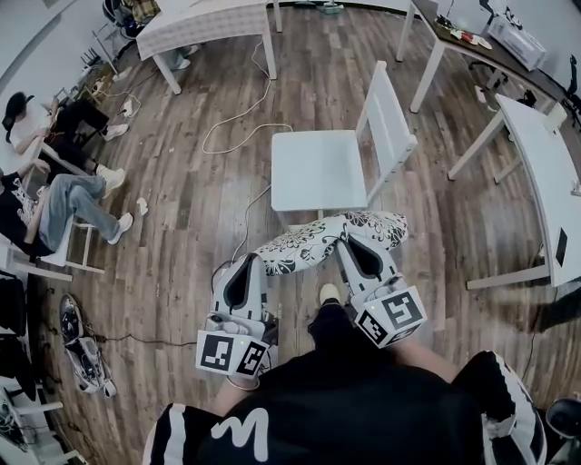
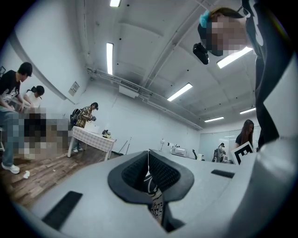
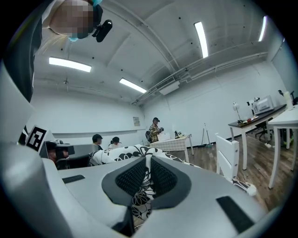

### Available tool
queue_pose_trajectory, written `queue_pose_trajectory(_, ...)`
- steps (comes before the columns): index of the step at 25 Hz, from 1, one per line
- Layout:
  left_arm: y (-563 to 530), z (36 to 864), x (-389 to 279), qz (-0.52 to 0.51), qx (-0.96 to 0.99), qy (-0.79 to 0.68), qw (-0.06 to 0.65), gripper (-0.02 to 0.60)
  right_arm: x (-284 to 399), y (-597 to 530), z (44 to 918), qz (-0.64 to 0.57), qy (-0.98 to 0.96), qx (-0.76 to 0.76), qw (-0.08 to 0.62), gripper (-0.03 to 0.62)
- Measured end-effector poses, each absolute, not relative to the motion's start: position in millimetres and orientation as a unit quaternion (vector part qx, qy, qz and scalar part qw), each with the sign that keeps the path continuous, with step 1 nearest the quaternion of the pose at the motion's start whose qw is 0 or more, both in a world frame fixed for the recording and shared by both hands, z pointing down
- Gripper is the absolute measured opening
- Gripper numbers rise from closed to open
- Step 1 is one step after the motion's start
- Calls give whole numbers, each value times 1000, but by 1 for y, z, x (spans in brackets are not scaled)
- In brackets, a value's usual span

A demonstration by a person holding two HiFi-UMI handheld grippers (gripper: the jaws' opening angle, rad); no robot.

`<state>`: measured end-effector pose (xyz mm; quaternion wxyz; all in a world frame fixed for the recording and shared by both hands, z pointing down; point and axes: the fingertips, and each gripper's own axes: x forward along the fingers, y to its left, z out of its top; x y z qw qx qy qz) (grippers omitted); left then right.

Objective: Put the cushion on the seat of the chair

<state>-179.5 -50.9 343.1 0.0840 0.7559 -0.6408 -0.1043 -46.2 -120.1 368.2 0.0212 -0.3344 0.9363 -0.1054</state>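
Note:
A white cushion with a black flower print hangs in the air between my two grippers, just short of the white chair's seat. My left gripper is shut on the cushion's left edge; a strip of the printed cloth shows pinched between its black pads. My right gripper is shut on the cushion's right part, with the patterned fabric squeezed between its pads and bulging beyond them. The chair's backrest stands on its right side in the head view.
White tables stand at the right, at the far right and at the far left. A white cable lies on the wooden floor beside the chair. People sit at the left. A standing person is at a far table.

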Motion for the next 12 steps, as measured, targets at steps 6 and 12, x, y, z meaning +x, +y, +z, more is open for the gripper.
queue_pose_trajectory(6,-103,338,-187,-105,740,-659,85,8,-58,-179,367,-114,943,-313,16,38)
queue_pose_trajectory(12,-132,346,-196,-108,729,-671,83,8,-69,-212,381,-123,947,-296,12,40)
